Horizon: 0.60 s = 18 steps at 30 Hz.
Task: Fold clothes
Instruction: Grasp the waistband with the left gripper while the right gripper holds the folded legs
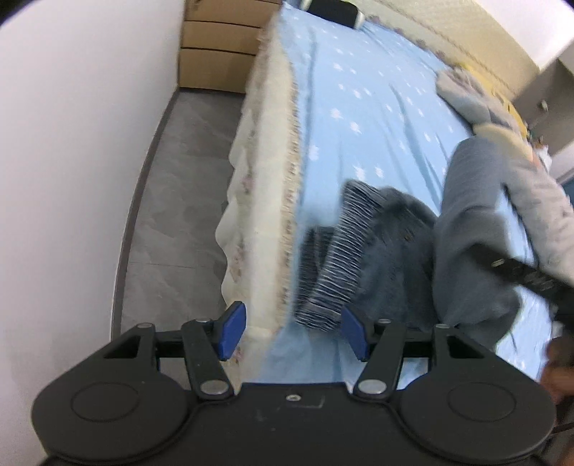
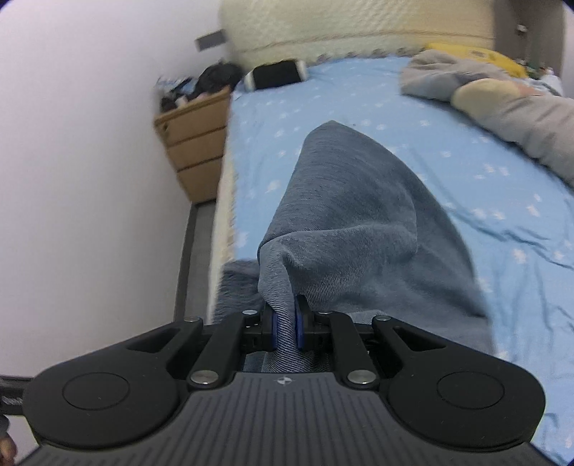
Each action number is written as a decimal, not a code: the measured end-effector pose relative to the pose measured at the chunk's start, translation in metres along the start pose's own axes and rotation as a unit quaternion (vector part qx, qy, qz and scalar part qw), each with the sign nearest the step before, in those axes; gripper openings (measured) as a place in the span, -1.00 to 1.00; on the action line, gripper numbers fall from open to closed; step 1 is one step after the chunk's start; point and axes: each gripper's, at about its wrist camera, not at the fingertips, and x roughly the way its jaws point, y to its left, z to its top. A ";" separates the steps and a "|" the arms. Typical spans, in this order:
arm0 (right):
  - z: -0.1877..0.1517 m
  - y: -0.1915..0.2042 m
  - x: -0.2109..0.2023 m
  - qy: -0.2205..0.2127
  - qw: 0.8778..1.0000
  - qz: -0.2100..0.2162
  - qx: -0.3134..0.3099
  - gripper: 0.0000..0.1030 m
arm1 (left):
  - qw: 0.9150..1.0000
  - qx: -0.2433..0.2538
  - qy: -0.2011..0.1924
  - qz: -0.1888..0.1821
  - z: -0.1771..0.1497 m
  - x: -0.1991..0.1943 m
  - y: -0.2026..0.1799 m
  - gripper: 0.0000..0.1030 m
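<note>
Closest to us in the right wrist view, our right hand-held gripper [image 2: 286, 331] is clamped on a bunched fold of the blue-grey garment [image 2: 355, 229], blue pads [image 2: 274, 333] squeezed onto the cloth w/ fabric running straight through between them. From there the garment rises in a peak and drapes over the light blue bed sheet [image 2: 466, 186].

Left wrist view: our left hand-held gripper [image 1: 292, 331] has its jaws apart, nothing in them, blue pads [image 1: 231, 329] either side of the bed edge. Just past them lies a dark striped ribbed cuff [image 1: 340, 261], part of the same garment, resting on the sheet near the bed's fringed cream edge [image 1: 272, 200]. The right tool's black arm [image 1: 523, 276] cuts in from the right across the grey fabric.

Further back: a grey and cream blanket pile [image 2: 502, 96] on the right side of the bed, a black cushion w/ white ends [image 2: 276, 73] by the padded headboard [image 2: 358, 25], and a wooden drawer unit [image 2: 195, 143] against the white wall w/ dark stuff on top. Pics are pretty blurry btw.
</note>
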 end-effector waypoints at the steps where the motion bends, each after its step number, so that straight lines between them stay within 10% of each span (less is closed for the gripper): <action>1: -0.004 0.010 0.010 0.007 1.000 0.001 -0.012 -0.80 | 1.000 -0.007 -0.003 -0.003 0.000 -0.002 0.009 0.09; 9: -0.043 0.045 0.089 0.078 0.992 0.002 -0.100 -0.73 | 0.998 -0.049 -0.003 -0.035 -0.010 0.006 0.057 0.13; 18: -0.027 0.028 0.052 0.108 0.981 0.097 -0.131 -0.11 | 0.985 -0.073 -0.003 -0.153 0.011 0.039 0.033 0.35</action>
